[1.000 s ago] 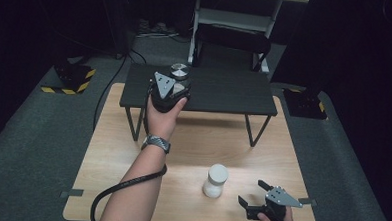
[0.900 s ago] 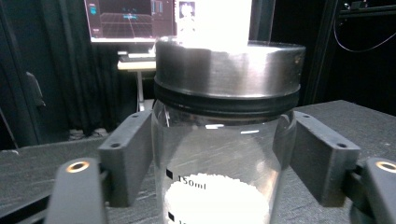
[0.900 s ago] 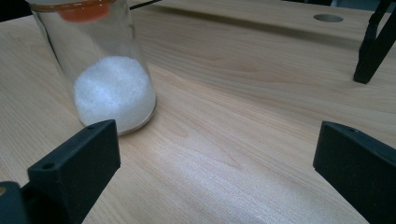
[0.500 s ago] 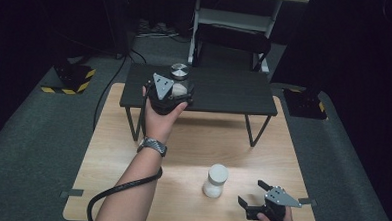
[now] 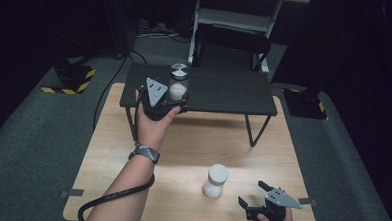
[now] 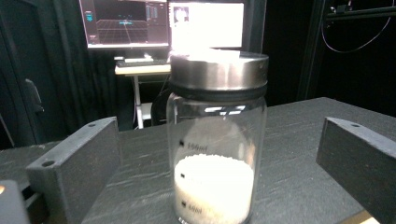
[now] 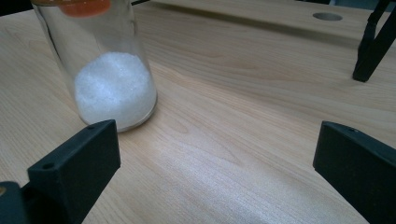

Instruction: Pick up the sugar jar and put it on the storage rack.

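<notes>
Left gripper view — jar (image 6: 217, 140) stands between wide-open fingers (image 6: 74, 163), untouched.

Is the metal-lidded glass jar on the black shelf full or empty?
Partly full: the metal-lidded glass jar holds white grains in about its lower third.

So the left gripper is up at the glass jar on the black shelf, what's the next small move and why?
Probably draw the left gripper straight back from the metal-lidded glass jar of white grains. Its jaws have just been opening and stand clear on both sides, and the jar sits upright on the black slate shelf, seemingly placed.
</notes>
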A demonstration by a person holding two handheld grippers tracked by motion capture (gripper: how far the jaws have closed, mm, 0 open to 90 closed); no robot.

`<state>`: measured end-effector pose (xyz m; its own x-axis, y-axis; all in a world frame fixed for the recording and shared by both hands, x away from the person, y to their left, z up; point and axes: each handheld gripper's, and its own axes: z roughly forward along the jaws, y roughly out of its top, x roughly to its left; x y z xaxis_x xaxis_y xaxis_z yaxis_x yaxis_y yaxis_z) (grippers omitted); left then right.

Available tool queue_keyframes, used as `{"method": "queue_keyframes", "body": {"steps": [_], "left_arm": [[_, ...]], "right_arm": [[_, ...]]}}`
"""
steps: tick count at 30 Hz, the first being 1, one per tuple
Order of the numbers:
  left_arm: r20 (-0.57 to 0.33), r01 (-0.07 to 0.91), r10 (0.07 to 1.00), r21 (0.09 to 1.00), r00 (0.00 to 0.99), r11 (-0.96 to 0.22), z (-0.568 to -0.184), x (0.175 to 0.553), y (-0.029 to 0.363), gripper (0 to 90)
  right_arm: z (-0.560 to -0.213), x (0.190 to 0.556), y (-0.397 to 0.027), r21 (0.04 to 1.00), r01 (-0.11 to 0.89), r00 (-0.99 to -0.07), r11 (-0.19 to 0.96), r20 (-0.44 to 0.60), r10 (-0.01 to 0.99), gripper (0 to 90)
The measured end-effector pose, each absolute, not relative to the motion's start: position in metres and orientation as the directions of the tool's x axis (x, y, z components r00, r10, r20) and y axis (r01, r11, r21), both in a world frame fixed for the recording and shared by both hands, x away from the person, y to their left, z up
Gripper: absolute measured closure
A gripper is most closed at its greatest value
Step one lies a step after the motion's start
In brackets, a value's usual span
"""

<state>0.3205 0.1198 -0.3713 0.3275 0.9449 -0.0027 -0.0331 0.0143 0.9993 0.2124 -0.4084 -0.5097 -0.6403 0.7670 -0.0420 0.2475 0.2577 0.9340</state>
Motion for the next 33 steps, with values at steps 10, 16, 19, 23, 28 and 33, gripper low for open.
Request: {"method": "queue_keyframes", "body": {"steps": [10, 16, 19, 23, 28, 33], "left_arm": [[0.01, -0.048, 0.936, 0.999, 0.351, 0.008, -0.384, 0.296, 0.13, 0.6], [-0.001, -0.049, 0.934, 0.999, 0.357, 0.02, -0.397, 0.281, 0.135, 0.6], [0.01, -0.051, 0.934, 0.999, 0.357, 0.009, -0.403, 0.275, 0.138, 0.6], [0.001, -0.057, 0.933, 0.998, 0.36, 0.021, -0.414, 0.265, 0.142, 0.6], [0.013, -0.058, 0.929, 0.998, 0.369, 0.009, -0.429, 0.251, 0.148, 0.6], [0.014, -0.054, 0.922, 0.999, 0.387, 0.008, -0.447, 0.236, 0.155, 0.6]], "right_arm": [[-0.51, 0.212, -0.408, 0.935, 0.241, -0.641, 0.262, -0.049, 0.766, 0.2], [-0.51, 0.213, -0.408, 0.934, 0.243, -0.644, 0.264, -0.048, 0.763, 0.1], [-0.509, 0.214, -0.408, 0.933, 0.244, -0.648, 0.265, -0.047, 0.761, 0.2], [-0.51, 0.213, -0.408, 0.934, 0.242, -0.644, 0.263, -0.048, 0.764, 0.1], [-0.51, 0.213, -0.407, 0.933, 0.239, -0.647, 0.269, -0.054, 0.76, 0.1], [-0.509, 0.212, -0.406, 0.931, 0.234, -0.646, 0.279, -0.065, 0.76, 0.2]]}}
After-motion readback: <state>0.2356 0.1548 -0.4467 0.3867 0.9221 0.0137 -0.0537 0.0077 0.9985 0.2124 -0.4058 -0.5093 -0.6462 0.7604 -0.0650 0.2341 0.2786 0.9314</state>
